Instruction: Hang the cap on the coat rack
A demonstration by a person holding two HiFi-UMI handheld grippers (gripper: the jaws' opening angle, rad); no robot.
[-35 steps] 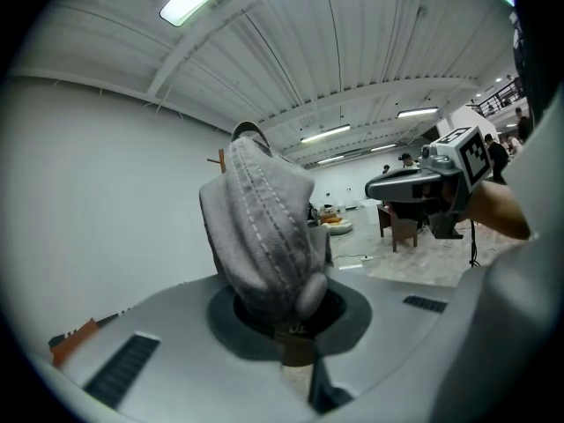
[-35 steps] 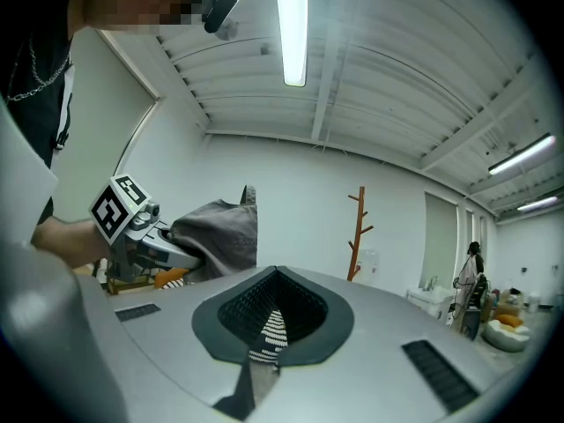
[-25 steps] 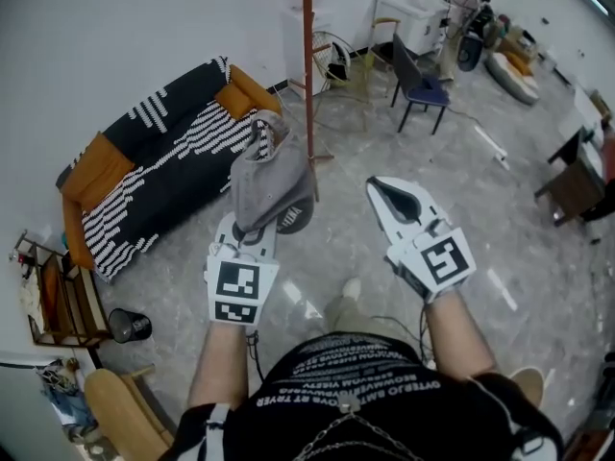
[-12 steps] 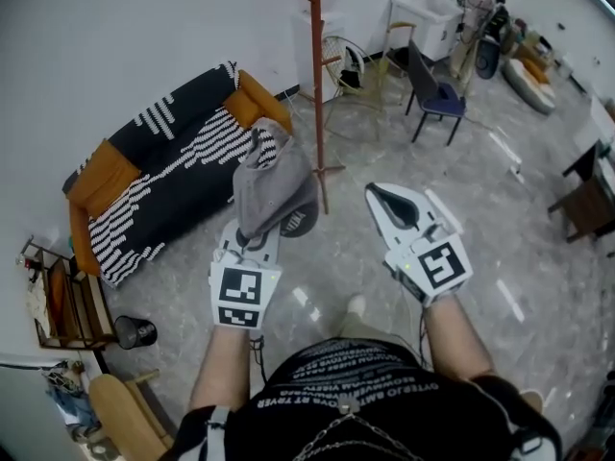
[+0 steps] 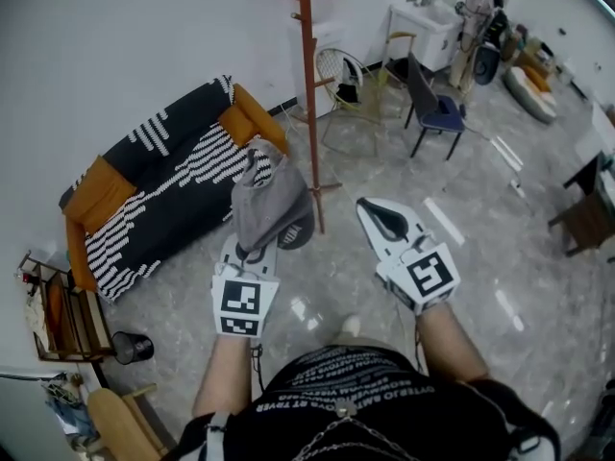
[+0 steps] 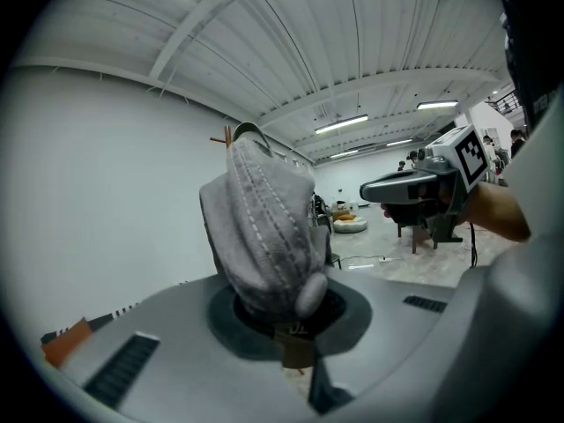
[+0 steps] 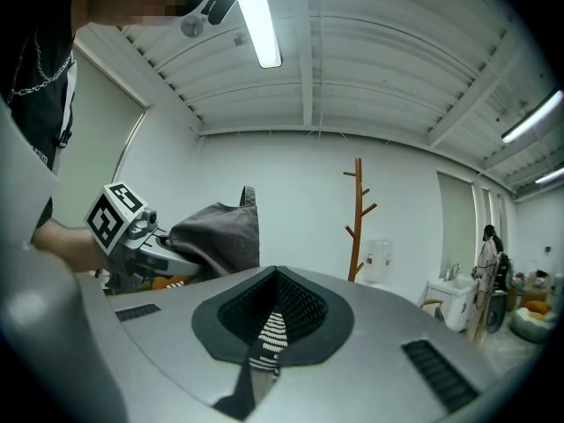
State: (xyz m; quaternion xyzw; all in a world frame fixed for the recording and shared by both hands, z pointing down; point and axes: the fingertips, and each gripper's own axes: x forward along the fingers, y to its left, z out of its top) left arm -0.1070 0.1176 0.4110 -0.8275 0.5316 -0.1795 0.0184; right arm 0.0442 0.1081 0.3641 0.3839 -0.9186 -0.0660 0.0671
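A grey cap (image 5: 269, 209) stands upright, and my left gripper (image 5: 258, 248) is shut on its lower edge. In the left gripper view the cap (image 6: 264, 245) fills the middle above the jaws (image 6: 295, 324). The tall brown coat rack (image 5: 309, 94) rises from the floor just beyond the cap, its pegs bare. My right gripper (image 5: 380, 214) is held level beside the left one, shut with nothing in it. The right gripper view looks over its jaws (image 7: 269, 333) at the rack (image 7: 357, 218), with the cap (image 7: 216, 236) to the left.
A black-and-white striped sofa (image 5: 163, 171) with orange cushions lines the left wall. Behind the rack stand a wire chair (image 5: 341, 75), a blue chair (image 5: 437, 109) and a white cabinet (image 5: 423, 17). A low shelf (image 5: 58, 305) and a black bin (image 5: 130, 347) sit at the near left.
The rack's foot has come nearer in the head view as both grippers travelled toward it. The cap stays in the left gripper, and the right stays shut.
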